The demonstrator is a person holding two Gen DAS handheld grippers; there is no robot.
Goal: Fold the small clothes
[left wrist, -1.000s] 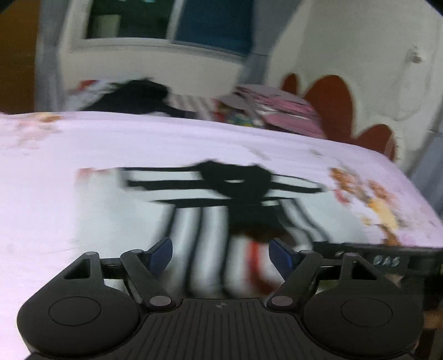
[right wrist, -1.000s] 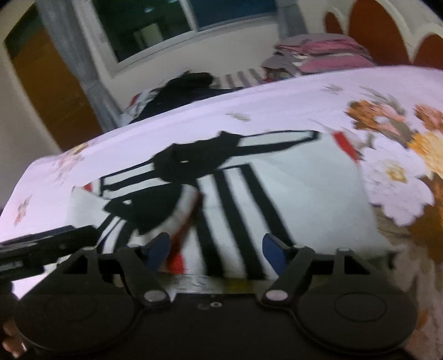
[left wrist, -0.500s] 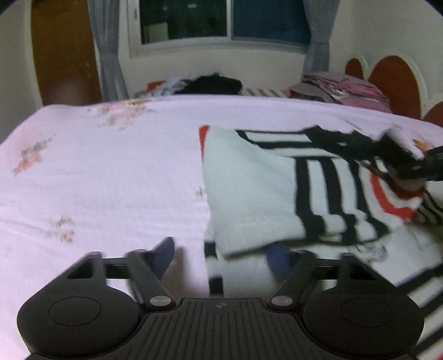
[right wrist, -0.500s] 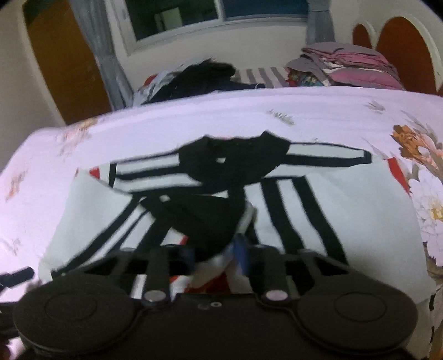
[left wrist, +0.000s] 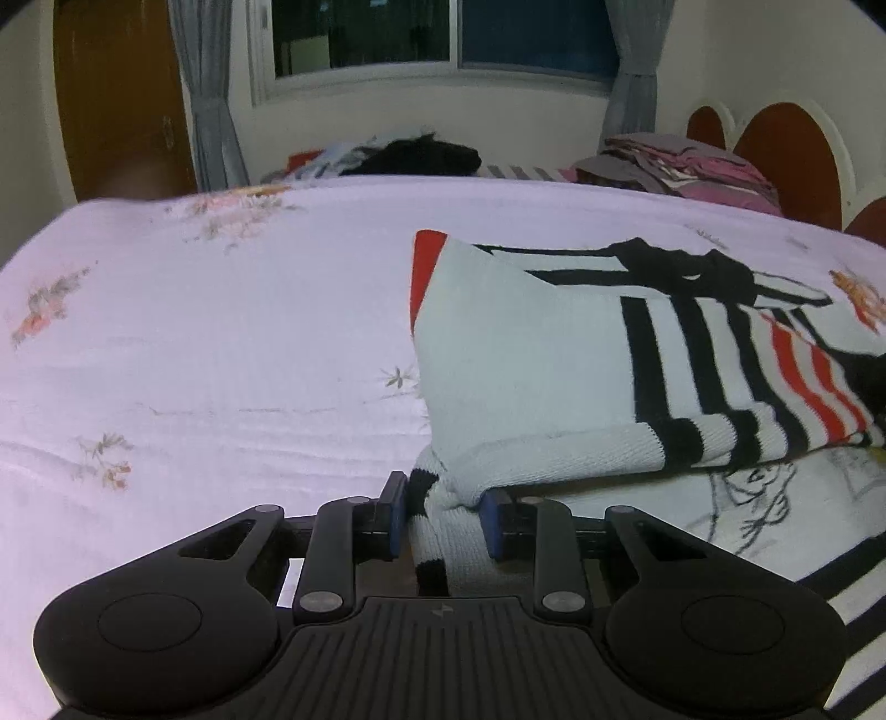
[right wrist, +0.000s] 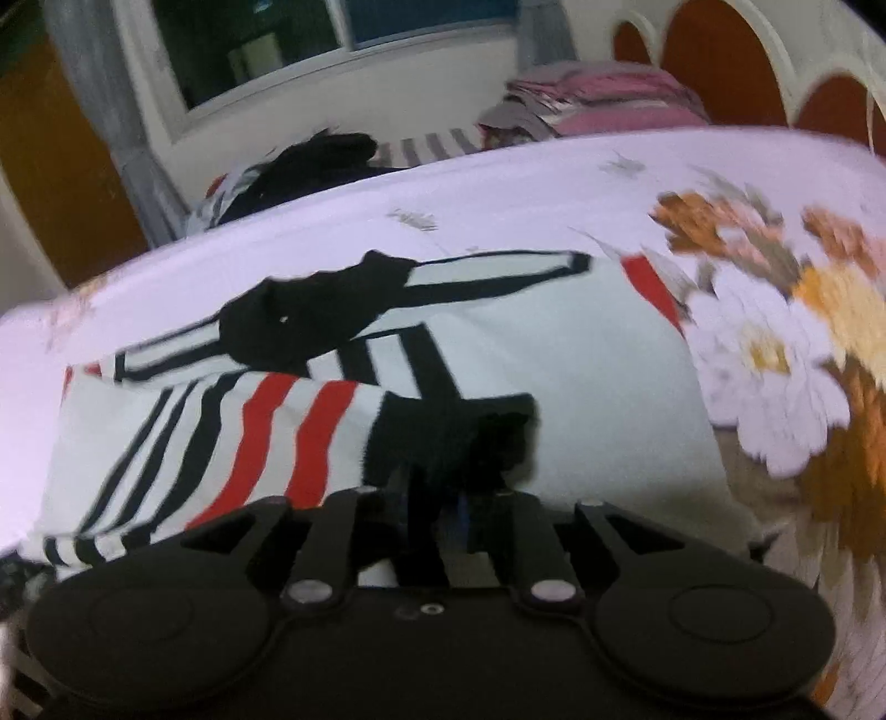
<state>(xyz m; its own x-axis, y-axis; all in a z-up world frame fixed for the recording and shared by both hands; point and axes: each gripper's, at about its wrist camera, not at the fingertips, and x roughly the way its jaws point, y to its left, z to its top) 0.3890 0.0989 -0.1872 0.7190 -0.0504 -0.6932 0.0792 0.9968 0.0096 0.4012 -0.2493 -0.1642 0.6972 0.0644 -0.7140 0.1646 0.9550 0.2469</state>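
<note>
Left wrist view: the left tongs (left wrist: 443,512), whose jaws have just been closing, pinch a bunched white knit edge of the striped sweater (left wrist: 531,365) between their blue pads (left wrist: 396,512). The sweater lies on the bed (left wrist: 221,343), right of centre, with one sleeve folded across its body; a ribbed cuff edge and black and red stripes face the camera. Only this view shows the wide bare stretch of pale lilac floral sheet to the sweater's left, the brown door (left wrist: 119,94) and both grey curtains (left wrist: 207,111) flanking the window (left wrist: 443,33).

Right wrist view (motion-blurred): the right tongs (right wrist: 443,515) stand nearly pressed together on a dark fold of the sweater (right wrist: 554,343); the pads themselves are largely hidden by black cloth. Only this view shows the sweater's black collar (right wrist: 315,315), the far sleeve stretched out toward the right, and the large brown and white flower print (right wrist: 775,354) on the sheet beside the garment.

Both views: a dark heap of clothes (left wrist: 421,155) and a stack of pink folded laundry (left wrist: 686,166) lie beyond the far edge of the bed, near the scalloped headboard (left wrist: 786,155).

Change from one second earlier: both tongs were then spread wide above the flat garment; the red-striped sleeve now lies drawn over the sweater's front, and the left view has swung toward the sweater's left border.
</note>
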